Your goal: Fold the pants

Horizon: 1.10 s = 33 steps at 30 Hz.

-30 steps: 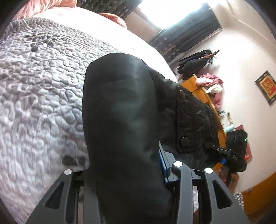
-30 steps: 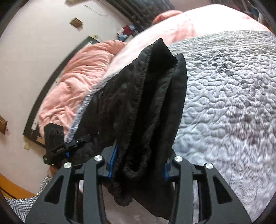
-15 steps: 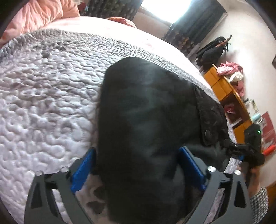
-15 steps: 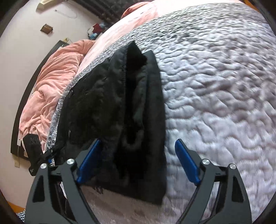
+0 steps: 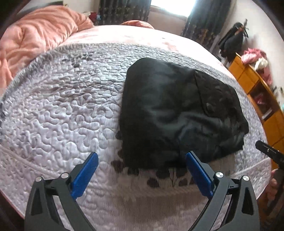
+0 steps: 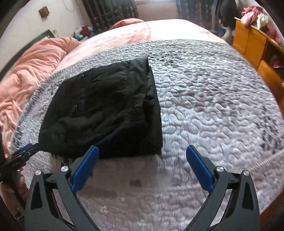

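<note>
- One pair of black pants (image 5: 177, 113) lies folded into a compact bundle on the grey quilted bedspread (image 5: 58, 110), near its front edge; a flap with a snap button faces up on the bundle's right part in the left wrist view.
- In the right wrist view the pants (image 6: 104, 110) show stacked layers along their right edge (the edges are not flush).
- Left gripper (image 5: 142, 166): jaws spread wide, nothing between them. Its blue pads (image 5: 85, 175) sit above the bedspread just in front of the bundle; the right-hand pad overlaps the bundle's near edge in the picture, and contact cannot be told.
- Right gripper (image 6: 142, 164): jaws spread wide, holding nothing. It sits in front of the bundle's right corner, over bare bedspread (image 6: 213, 106).
- Each gripper appears at the edge of the other's view: the right one at the right edge of the left wrist view, the left one at the left edge of the right wrist view.
- A pink comforter (image 5: 35, 35) is bunched at the bed's far left.
- An orange wooden shelf unit (image 5: 262, 99) stands to the right of the bed, with clothes piled on top.
- Dark curtains (image 6: 110, 12) hang at the far wall.
</note>
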### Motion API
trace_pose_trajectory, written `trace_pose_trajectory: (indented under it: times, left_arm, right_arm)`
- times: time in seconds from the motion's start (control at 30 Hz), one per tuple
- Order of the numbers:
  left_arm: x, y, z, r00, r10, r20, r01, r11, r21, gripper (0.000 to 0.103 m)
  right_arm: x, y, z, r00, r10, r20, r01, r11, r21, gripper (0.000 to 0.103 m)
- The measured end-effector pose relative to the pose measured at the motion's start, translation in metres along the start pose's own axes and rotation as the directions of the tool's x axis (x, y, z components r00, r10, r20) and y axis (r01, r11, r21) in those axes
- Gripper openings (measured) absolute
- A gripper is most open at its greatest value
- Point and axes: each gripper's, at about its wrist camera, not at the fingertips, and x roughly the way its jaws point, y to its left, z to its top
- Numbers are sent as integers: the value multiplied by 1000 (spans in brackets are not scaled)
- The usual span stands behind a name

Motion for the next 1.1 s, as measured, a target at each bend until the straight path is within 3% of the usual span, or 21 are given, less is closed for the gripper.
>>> trace_pose_trajectory:
  times: [0.3, 0.73, 1.1]
  left_arm:
    - [-41, -19, -16, 998, 43, 42, -44, 999, 21, 99]
    - [-64, -14, -22, 991, 105, 77, -107, 994, 14, 99]
    - [-77, -23, -27, 991, 102, 88, -107, 993, 51, 99]
  right_arm:
    - [-26, 26, -19, 999, -35, 3, 36, 999, -12, 99]
    - [-61, 34, -27, 997, -64, 37, 65, 998, -23, 99]
    - [-64, 47, -34, 998, -63, 27, 64, 997, -41, 99]
